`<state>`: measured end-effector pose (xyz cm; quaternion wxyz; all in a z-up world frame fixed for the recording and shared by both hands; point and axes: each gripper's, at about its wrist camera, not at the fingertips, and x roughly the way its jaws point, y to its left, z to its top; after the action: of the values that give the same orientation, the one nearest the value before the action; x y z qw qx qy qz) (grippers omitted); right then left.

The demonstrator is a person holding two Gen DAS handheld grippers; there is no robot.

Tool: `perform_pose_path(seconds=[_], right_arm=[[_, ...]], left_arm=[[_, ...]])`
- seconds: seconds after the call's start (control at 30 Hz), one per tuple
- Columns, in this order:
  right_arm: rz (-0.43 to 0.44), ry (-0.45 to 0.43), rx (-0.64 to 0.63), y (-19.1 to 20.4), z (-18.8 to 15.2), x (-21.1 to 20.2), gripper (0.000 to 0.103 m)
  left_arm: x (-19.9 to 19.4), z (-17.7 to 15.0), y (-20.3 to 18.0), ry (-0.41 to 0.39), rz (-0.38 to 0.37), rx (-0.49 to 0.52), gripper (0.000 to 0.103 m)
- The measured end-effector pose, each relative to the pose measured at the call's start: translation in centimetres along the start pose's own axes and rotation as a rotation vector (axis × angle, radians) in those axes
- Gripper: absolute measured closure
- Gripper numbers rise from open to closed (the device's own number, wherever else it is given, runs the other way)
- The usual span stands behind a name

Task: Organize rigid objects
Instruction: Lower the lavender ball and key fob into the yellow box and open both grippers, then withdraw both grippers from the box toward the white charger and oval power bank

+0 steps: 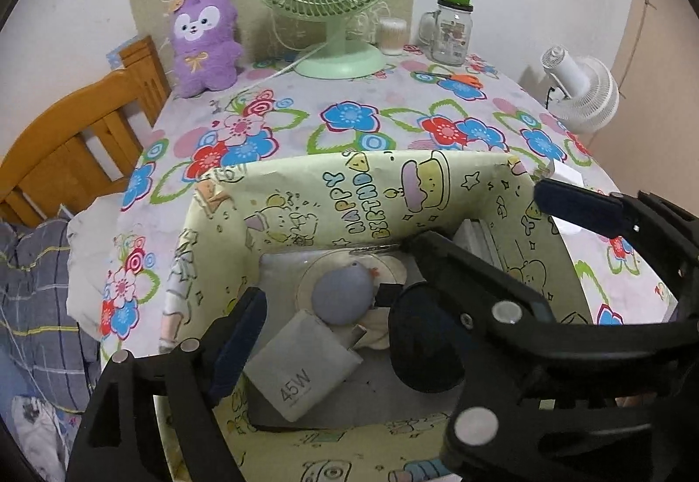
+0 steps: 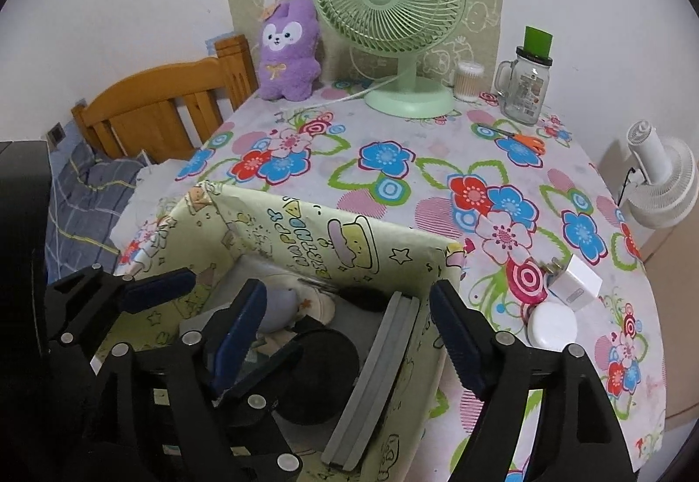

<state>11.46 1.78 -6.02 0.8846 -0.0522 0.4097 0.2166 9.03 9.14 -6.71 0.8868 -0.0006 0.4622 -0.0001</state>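
Note:
A yellow cartoon-print box [image 1: 349,194] [image 2: 349,237] stands on the floral table. Inside lie a white 45W charger [image 1: 301,368], a grey-blue round object [image 1: 343,292], a black round disc [image 1: 421,344] [image 2: 321,368] and grey flat slabs [image 2: 378,377] leaning on the right wall. My left gripper [image 1: 397,255] is open over the box and holds nothing. My right gripper [image 2: 345,333] is open astride the box's right wall, around the slabs. A small white charger [image 2: 574,285] and a white round case [image 2: 552,325] lie on the table right of the box.
A green fan [image 2: 393,6], purple plush [image 2: 286,49], glass jar with green lid [image 2: 526,84], cotton-swab tub [image 2: 469,80] and orange scissors [image 2: 522,139] are at the table's back. A white fan [image 2: 664,180] stands off the right edge. A wooden headboard [image 2: 161,106] is left.

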Motion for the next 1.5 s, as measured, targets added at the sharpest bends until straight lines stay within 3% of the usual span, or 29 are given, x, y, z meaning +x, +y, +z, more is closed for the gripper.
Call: perform_pose_path(seconds=[0.37,0.57,1.5], right_arm=[[-0.015,-0.047,-0.011,0.0,0.1,-2.6,0.012],[-0.031,-0.066,-0.015,-0.3,-0.3,-3.8,0.01],[-0.147,-0.153,0.02,-5.0,-2.9,-9.8,0.001]], left_arm=[[-2.3,-0.2,-0.6,-0.044,0.0,-0.019,0.018],[-3.2,-0.6,-1.4,-0.061,0.01,-0.021,0.013],[-6.3,-1.2,-8.0,-0.183,0.016,0.071,0.001]])
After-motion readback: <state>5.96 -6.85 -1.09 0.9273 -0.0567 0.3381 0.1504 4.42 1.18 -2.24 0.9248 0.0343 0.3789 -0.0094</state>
